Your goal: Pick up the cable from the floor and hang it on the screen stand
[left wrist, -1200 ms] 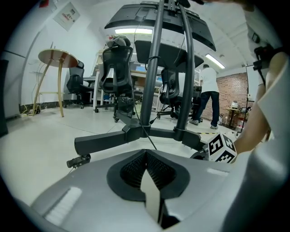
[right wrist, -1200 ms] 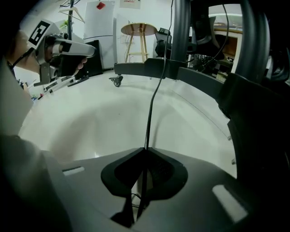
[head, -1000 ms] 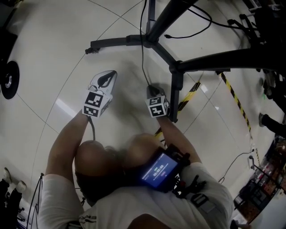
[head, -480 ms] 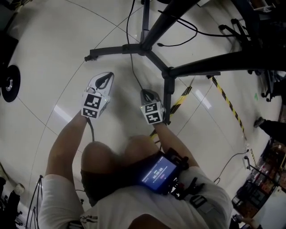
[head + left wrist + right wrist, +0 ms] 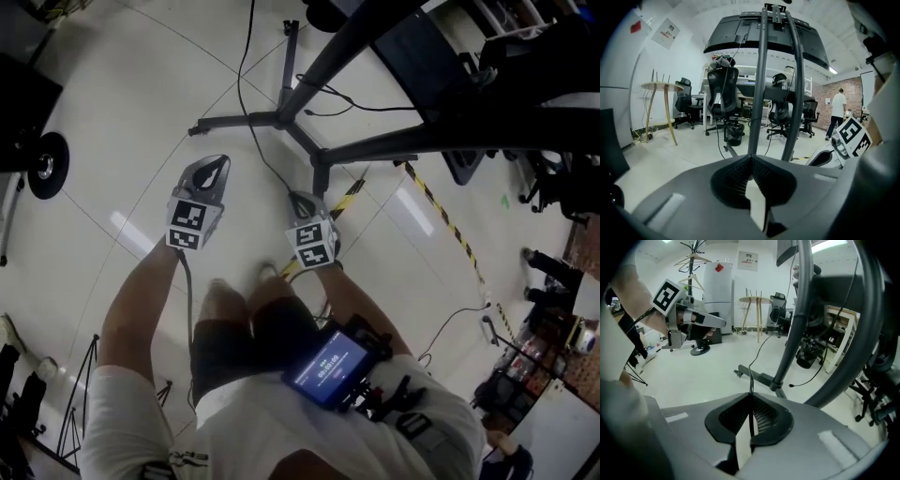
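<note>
A thin black cable (image 5: 750, 376) runs out from between the jaws of my right gripper (image 5: 751, 395), which is shut on it. In the head view the cable (image 5: 246, 103) leads from my right gripper (image 5: 302, 201) up across the floor, past the black screen stand's base (image 5: 277, 119). My left gripper (image 5: 212, 170) is shut and holds nothing; it hangs to the left of the right one. From the left gripper (image 5: 751, 157), the stand's two posts (image 5: 759, 93) rise straight ahead to the screen (image 5: 764, 35).
Black-and-yellow tape (image 5: 441, 220) crosses the floor by the stand. Office chairs (image 5: 723, 101) and a round table (image 5: 658, 86) stand behind it, with a person (image 5: 836, 115) far right. A black wheel (image 5: 45, 164) lies at the left.
Both grippers have risen well above the floor, the right one carrying the cable up with it. The person has straightened up, and the stand's base looks farther below.
</note>
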`<state>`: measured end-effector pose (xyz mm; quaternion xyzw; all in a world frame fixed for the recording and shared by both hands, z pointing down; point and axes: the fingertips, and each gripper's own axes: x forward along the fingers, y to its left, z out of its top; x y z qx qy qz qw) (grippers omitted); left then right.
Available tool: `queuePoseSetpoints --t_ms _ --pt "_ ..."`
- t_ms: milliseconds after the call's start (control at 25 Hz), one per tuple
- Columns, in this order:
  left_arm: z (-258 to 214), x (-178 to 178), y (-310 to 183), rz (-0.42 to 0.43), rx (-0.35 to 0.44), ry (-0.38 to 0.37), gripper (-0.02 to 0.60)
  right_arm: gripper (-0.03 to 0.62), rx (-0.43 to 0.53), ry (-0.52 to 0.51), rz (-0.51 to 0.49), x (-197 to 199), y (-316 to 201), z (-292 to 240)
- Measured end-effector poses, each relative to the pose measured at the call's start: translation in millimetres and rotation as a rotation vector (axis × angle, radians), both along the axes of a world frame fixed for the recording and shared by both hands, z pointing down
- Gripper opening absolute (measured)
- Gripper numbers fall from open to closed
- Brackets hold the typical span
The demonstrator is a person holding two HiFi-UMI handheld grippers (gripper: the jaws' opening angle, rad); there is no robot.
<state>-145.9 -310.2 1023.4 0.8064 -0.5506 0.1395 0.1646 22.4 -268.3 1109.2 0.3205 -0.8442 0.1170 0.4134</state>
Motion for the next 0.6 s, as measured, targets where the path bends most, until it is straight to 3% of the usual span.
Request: queuePoseSetpoints --t_ms 240,600 --pt "-152 2 4 -0.013 0.038 -0.003 0.003 0.034 0.080 -0.007 -0.019 0 -3 -166" --pt "-350 -11 -3 -0.055 0.157 -0.009 0.003 0.032 0.292 -0.052 -0.022 -4 -31 -392"
